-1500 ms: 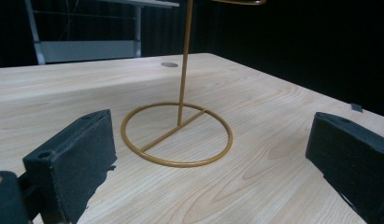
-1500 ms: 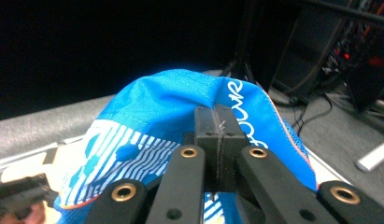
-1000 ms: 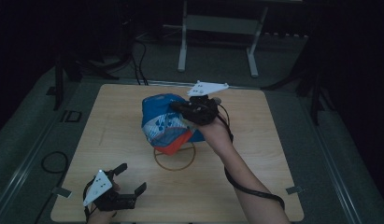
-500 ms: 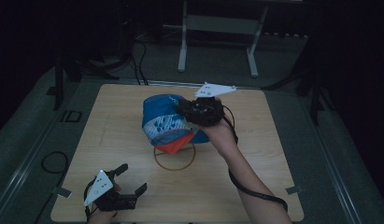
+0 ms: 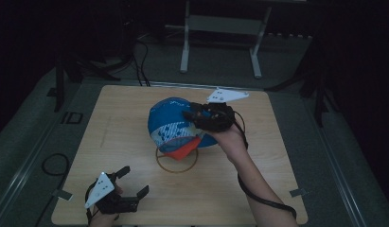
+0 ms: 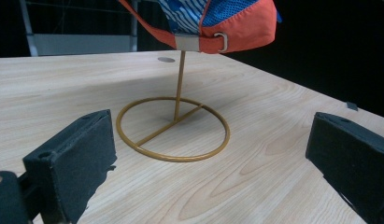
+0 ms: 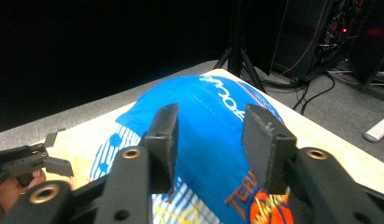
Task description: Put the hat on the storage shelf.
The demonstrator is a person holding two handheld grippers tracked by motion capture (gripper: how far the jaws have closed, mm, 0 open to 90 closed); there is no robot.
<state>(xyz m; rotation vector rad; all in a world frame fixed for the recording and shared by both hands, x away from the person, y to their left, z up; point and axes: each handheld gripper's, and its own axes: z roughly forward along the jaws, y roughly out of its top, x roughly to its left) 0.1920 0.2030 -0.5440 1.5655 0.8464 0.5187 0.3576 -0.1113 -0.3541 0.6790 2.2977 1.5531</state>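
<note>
A blue cap [image 5: 175, 125] w/ an orange brim sits on a gold wire stand [image 5: 177, 160] near the centre of the wooden worktop [image 5: 277, 156]; the stand's ring base lies flat on the wood, its thin rod going straight up under the cap. The right gripper [image 5: 190, 115] is over the cap's crown, coming in from approx. 3 o'clock; its fingers [image 7: 164, 135] have just been opening and now stand apart, released, w/ the blue fabric showing between them but neither pad pressing on it. The left gripper [image 5: 134, 182] rests low at the worktop's 7 o'clock corner, well apart from the stand, its fingers [image 6: 80, 154] spread wide w/ nothing between them, pointing toward the ring base.
</note>
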